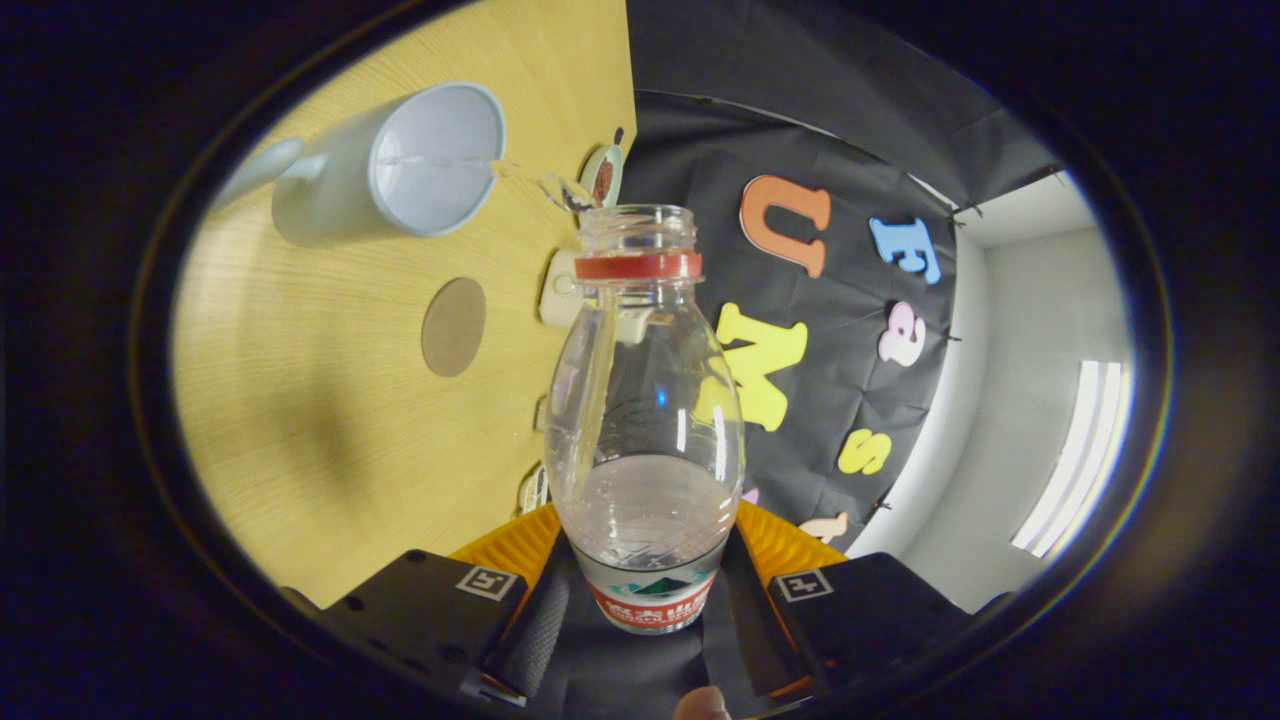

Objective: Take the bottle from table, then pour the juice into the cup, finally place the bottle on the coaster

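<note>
My gripper (646, 592) is shut on the base of a clear plastic bottle (643, 400), with both black fingers pressing its labelled lower part. The bottle has a red neck ring and no cap, and is tipped sideways relative to the wooden table (300, 430). Some clear liquid sits in its lower half. A thin stream with droplets (548, 186) runs from its mouth towards the pale blue cup (400, 170), which stands beyond and beside the mouth, with liquid showing inside it. The round brown coaster (453, 326) lies bare on the table between the cup and my fingers.
A small white object (560, 290) lies on the table just behind the bottle's neck. A small round item (603, 175) sits near the table's far edge by the black cloth wall. A person's fingertip (700, 705) shows behind the fingers.
</note>
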A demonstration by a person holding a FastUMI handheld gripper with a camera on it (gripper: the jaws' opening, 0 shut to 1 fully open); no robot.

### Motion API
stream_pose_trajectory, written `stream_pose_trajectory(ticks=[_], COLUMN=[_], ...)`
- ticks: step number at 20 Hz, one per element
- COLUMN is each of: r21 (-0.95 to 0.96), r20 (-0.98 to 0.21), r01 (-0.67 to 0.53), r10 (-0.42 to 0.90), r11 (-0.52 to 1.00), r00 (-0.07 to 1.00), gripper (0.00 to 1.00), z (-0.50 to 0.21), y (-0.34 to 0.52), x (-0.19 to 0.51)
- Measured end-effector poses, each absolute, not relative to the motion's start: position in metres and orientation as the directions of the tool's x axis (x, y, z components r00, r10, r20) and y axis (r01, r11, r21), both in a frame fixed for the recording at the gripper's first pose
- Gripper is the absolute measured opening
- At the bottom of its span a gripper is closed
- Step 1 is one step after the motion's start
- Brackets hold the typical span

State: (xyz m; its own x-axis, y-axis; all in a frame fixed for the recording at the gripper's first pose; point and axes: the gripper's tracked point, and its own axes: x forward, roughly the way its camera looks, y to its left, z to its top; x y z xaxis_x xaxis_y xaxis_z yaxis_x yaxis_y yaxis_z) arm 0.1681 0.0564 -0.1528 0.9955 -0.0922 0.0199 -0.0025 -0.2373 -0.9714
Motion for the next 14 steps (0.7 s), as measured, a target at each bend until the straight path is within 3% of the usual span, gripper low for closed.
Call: stream_pose_trajectory(ticks=[14], r21=[-0.957], r20=[0.041], r01=[0.016], r10=[-0.082], r11=[-0.289], r00=[0.996], gripper=[0.79], z=[-0.135], y=[0.057], x=[0.17])
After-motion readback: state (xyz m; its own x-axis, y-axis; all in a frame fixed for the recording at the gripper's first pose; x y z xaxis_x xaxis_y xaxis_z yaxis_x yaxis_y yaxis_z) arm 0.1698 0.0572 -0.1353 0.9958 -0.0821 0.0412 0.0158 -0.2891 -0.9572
